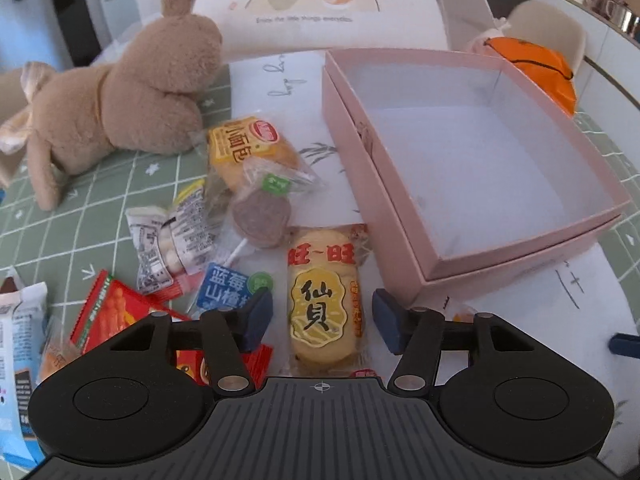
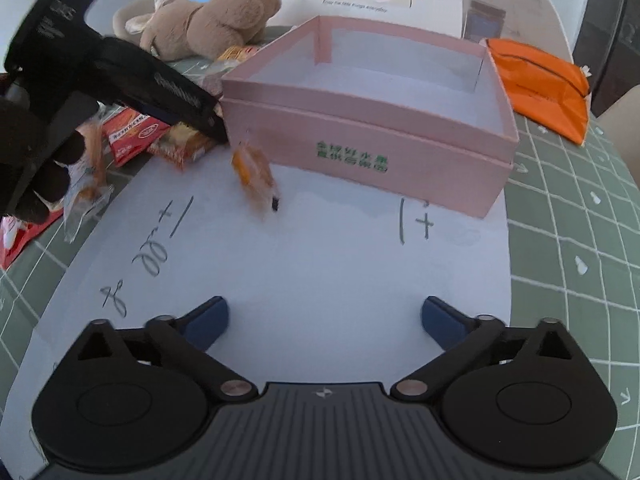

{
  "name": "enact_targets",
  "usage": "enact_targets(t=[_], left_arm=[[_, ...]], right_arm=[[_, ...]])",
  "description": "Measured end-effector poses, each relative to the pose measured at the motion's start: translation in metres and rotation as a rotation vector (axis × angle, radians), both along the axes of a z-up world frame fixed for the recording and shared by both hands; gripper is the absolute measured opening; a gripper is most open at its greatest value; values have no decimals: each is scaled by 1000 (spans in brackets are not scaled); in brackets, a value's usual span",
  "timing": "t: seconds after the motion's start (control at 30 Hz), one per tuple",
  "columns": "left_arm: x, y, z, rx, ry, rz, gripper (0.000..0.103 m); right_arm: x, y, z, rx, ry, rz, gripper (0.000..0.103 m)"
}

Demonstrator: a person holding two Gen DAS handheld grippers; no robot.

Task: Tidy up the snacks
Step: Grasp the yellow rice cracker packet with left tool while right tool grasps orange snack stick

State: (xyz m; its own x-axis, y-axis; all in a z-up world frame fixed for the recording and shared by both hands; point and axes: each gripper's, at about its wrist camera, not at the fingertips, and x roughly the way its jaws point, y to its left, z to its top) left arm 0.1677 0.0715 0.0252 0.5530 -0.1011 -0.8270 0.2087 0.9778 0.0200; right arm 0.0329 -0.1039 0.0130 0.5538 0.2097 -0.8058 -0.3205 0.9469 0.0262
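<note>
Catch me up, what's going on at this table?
A person with two handheld grippers is sorting snacks into the pink box, which has nothing in it yet. The left gripper hangs with open jaws either side of a yellow rice cracker pack. The right gripper is open over bare paper; a small orange snack shows blurred by the box.

Left gripper (image 1: 320, 322): matte black body with a ribbed grey plate at 6 o'clock bearing a small crosshair mark; two round black discs at 7 and 5 o'clock; black linkage arms pinned with silver rivets; dark blue pads (image 1: 256, 318) on the fingers. Right gripper (image 2: 324, 320): identical build, ribbed plate with a small white emblem, blue pads (image 2: 208, 326). In the right wrist view, at 10 o'clock, a black-gloved hand (image 2: 28, 160) grips the other tool's black handle
</note>
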Motion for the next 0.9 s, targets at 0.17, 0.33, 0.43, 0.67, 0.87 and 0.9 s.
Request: enact_targets(t=[0.17, 0.33, 0.43, 0.67, 0.87, 0.9], left_arm=[[-21, 2, 3, -53, 15, 53, 40], [-94, 11, 6, -104, 36, 97, 40], [-132, 11, 6, -102, 54, 146, 40], [-162, 11, 10, -152, 103, 201, 40], [-161, 12, 6, -194, 109, 208, 45], [-159, 12, 6, -197, 111, 202, 44]], right_arm=[[-8, -4, -1, 3, -16, 19, 103], [-4, -8, 6, 3, 22, 124, 95], [4, -7, 21, 33, -43, 134, 88], [46, 43, 25, 14, -87, 186, 75], [59, 53, 22, -7, 7, 214, 18], [54, 47, 26, 8, 4, 200, 18]])
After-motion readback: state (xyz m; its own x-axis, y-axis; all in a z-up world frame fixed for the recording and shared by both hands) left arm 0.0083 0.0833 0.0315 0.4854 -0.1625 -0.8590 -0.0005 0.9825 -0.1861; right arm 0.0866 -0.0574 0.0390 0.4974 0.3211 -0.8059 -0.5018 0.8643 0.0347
